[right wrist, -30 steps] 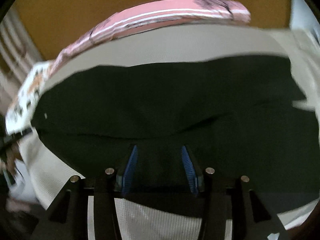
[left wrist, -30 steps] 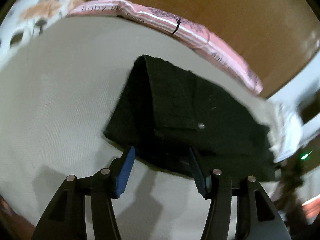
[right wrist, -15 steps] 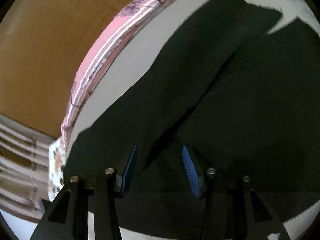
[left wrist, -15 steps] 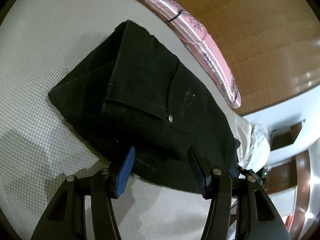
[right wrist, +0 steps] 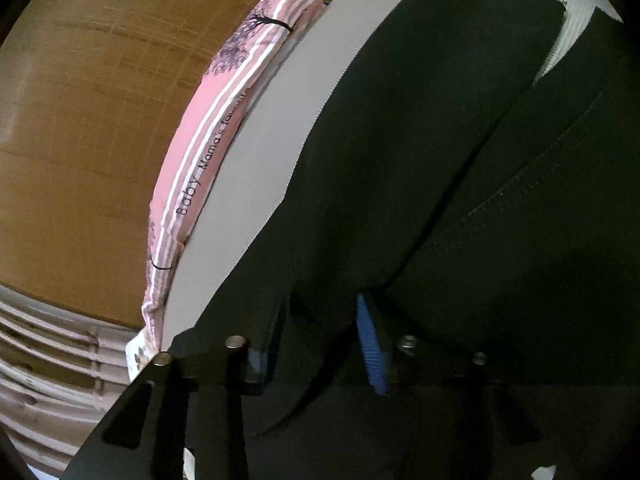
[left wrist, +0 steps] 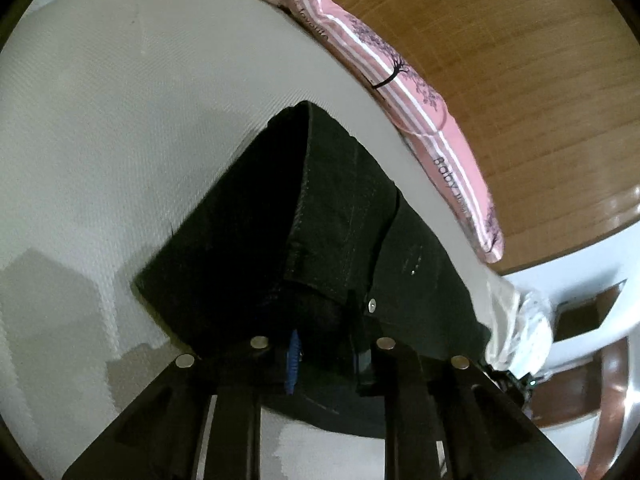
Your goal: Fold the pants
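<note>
White, textured bedding [left wrist: 120, 128] is spread under everything, with a pink striped cloth [left wrist: 400, 76] lying along its far edge against a wooden board [left wrist: 520, 80]. Black pants [left wrist: 256, 248] are laid on the bed and partly folded, a button [left wrist: 372, 305] showing near the left gripper [left wrist: 326, 354], whose jaws have just been closing and are now pinched narrow on the near edge of the fabric. Over on the other side, the right gripper [right wrist: 316, 344] has likewise been closing, and a fold of the pants is clamped between its jaws.
</note>
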Demonstrator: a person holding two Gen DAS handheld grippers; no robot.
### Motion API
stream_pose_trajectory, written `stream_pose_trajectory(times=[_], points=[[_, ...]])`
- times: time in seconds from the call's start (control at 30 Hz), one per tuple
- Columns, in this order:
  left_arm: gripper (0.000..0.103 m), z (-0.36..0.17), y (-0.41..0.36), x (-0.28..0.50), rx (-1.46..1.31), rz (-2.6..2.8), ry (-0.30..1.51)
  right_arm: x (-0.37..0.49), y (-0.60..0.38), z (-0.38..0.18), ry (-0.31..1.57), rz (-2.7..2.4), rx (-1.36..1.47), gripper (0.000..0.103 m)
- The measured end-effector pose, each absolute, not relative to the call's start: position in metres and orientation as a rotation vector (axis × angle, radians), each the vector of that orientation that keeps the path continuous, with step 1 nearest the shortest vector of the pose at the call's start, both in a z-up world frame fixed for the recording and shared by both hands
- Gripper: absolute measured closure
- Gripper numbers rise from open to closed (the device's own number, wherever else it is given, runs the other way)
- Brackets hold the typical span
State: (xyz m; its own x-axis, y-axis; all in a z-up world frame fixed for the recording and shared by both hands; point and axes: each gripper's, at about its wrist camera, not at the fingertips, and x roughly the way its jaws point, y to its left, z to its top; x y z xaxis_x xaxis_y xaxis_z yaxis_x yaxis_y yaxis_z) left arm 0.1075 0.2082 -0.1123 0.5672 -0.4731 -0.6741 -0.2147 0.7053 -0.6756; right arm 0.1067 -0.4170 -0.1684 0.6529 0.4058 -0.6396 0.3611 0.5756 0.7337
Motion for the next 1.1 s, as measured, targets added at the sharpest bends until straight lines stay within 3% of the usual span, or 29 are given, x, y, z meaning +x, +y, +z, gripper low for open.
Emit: stream_pose_trajectory(times=[0.07,0.1,0.33,0.97,1.1], points=[[0.084,-0.108,0.207,0.113,-0.771,-0.175,0.988,0.107,-0.417,-0.167,0.898,0.025,0.977,0.095],[0.084,-0.106,0.207,0.116,-0.752,-0.176,0.994,0.104,-0.418,-0.165,0.896,0.016,0.957,0.096],[0.084,-0.103,0.208,0.124,-0.672,-0.188,1.028,0.087,-0.423,-0.144,0.874,0.005,0.89,0.097],[0.084,-0.114,0.205,0.122,-0.626,-0.162,1.062,0.1,-0.443,-0.171,0.86,-0.078,0.996,0.093],[0.084,-0.11,0.203,0.127,-0.582,-0.173,1.067,0.097,-0.442,-0.157,0.848,-0.076,0.946,0.097]])
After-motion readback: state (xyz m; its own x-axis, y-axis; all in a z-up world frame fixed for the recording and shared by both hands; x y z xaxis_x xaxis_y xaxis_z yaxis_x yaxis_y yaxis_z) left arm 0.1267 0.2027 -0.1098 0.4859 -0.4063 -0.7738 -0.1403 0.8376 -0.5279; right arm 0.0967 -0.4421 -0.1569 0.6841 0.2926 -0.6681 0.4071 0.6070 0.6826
